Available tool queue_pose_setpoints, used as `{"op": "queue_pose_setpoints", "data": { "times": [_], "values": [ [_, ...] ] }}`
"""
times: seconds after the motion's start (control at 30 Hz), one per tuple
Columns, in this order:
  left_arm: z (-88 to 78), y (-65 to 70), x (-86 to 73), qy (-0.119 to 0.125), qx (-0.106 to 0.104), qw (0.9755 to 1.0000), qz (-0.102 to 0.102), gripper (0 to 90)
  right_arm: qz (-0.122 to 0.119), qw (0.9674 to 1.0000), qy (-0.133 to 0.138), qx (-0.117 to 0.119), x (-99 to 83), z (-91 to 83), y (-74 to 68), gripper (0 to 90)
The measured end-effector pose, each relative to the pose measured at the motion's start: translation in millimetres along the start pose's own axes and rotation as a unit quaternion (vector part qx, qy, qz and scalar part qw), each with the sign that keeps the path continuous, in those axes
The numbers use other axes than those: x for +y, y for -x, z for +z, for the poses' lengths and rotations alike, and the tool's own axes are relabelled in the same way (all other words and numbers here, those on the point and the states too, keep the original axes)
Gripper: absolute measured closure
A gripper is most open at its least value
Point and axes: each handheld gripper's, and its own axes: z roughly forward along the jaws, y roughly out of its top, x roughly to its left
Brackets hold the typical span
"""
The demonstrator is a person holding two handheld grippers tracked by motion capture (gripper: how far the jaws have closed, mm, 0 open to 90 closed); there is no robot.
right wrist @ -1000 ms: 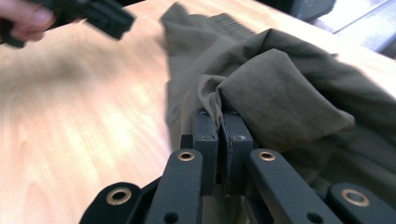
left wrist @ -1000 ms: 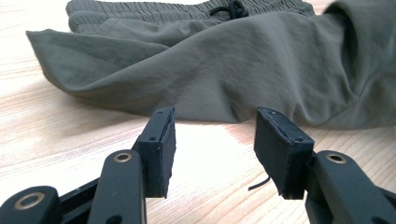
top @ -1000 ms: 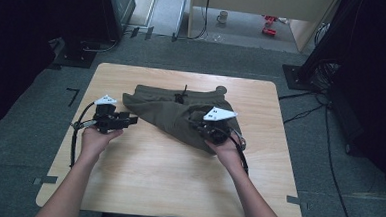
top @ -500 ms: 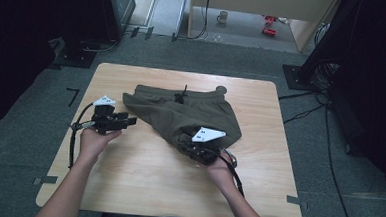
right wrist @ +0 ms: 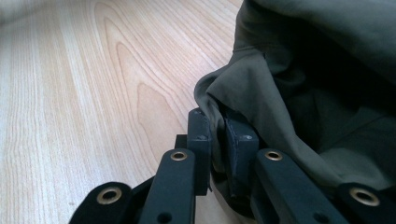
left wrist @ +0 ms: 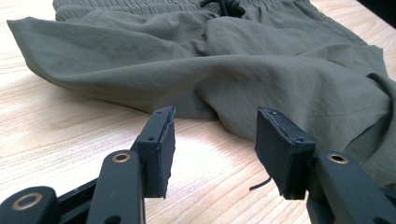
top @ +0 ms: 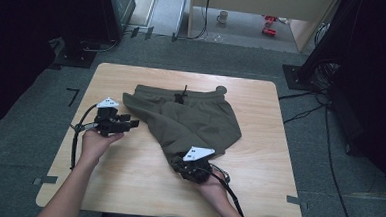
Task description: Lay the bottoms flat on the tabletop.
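Olive-green cotton shorts (top: 190,119) lie crumpled across the middle of the pale wooden table (top: 258,157), waistband at the far side. At their near hem the right gripper (top: 187,169) pinches a fold of cloth, its jaws just easing apart. Left of the shorts, the left gripper (top: 130,121) stands released, jaws empty.

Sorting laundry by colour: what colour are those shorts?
Olive green shorts, plain, clearest in the left gripper view.

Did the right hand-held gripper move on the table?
Yes. The right hand-held gripper came toward the table's near edge, dragging a fold of the olive shorts with it, its jaws just starting to open.
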Motion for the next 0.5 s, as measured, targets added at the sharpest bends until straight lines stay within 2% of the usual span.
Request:
{"op": "queue_pose_setpoints", "data": {
  "times": [0.17, 0.23, 0.37, 0.5],
  "values": [
    [3.1, 4.8, 1.3, 0.003, -0.006, 1.0000, 0.000, 48.4, 0.006, 0.9999, 0.000, 0.009, 1.0, -2.4, -0.4, 75.5],
    [5.1, 9.0, 3.7, 0.004, -0.013, 0.9999, 0.006, 48.9, 0.010, 0.9999, 0.003, 0.011, 2.5, -5.9, -0.9, 72.6],
    [10.4, 18.7, 9.5, 0.004, -0.021, 0.9996, 0.020, 49.0, 0.013, 0.9998, 0.008, 0.011, 5.0, -18.6, 0.1, 68.4],
    [17.4, 26.4, 17.4, 0.000, -0.026, 0.9991, 0.033, 49.0, 0.014, 0.9998, 0.011, 0.008, 4.7, -34.2, 1.4, 67.9]
  ]
}}
